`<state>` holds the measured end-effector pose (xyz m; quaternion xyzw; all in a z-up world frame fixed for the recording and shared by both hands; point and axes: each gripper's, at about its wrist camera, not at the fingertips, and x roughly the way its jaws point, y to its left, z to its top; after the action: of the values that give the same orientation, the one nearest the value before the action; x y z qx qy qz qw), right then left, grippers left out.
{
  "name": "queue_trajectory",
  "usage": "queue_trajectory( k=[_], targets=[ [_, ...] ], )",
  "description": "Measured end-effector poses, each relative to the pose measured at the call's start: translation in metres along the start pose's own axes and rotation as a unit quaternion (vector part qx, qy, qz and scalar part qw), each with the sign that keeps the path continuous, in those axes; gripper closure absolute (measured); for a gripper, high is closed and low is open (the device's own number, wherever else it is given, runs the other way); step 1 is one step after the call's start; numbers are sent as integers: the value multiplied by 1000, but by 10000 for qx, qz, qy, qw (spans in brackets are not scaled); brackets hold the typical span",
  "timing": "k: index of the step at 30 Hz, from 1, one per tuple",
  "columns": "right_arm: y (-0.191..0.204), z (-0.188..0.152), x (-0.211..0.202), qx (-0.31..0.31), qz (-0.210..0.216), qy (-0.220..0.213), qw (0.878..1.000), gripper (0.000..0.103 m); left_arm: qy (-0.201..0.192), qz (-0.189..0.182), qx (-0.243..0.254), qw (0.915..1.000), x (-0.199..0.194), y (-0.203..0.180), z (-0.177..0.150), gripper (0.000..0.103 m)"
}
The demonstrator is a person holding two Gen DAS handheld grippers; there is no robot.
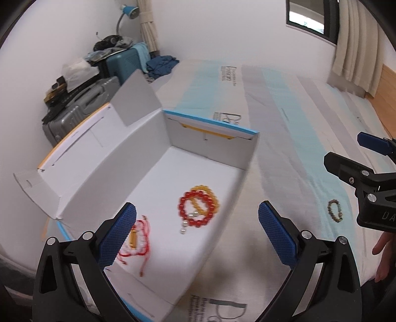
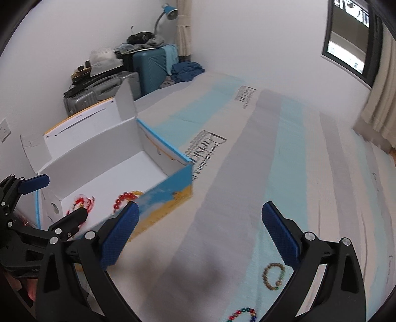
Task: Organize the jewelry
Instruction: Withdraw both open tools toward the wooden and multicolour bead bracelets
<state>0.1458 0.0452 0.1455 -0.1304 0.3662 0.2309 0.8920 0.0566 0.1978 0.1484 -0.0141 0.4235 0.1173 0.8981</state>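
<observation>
An open white cardboard box (image 1: 151,146) with a blue rim lies on the bed. On its floor rest a red bead bracelet (image 1: 195,210) overlapping a yellow bead bracelet (image 1: 209,192), and a red cord bracelet (image 1: 135,241) nearer me. My left gripper (image 1: 198,230) hovers open above the box's near end, nothing between its fingers. A brown bead bracelet (image 1: 335,210) (image 2: 273,276) lies on the bedsheet right of the box. A multicoloured bead bracelet (image 2: 243,313) lies at the bottom edge of the right wrist view. My right gripper (image 2: 200,230) is open above the sheet, empty.
The bed carries a striped sheet (image 2: 284,148) in grey, cream and light blue. Suitcases (image 1: 84,104) piled with clothes stand against the far wall beside a blue lamp (image 1: 130,11). A curtain (image 1: 356,42) and window are at the right. A hand (image 1: 383,257) shows at the right edge.
</observation>
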Motion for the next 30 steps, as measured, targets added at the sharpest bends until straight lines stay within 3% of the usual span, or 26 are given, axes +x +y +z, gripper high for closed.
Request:
queue_trajectory(
  k=[15,30],
  targets=[
    [-65,-35,-6,419,-241,125,9988,8,52,-324,361,9988,8,-73,-7,6],
    [-113,-82,14,549,-399,402,9969,8,314,-676,635,9952,34,-138,-46,6]
  ],
)
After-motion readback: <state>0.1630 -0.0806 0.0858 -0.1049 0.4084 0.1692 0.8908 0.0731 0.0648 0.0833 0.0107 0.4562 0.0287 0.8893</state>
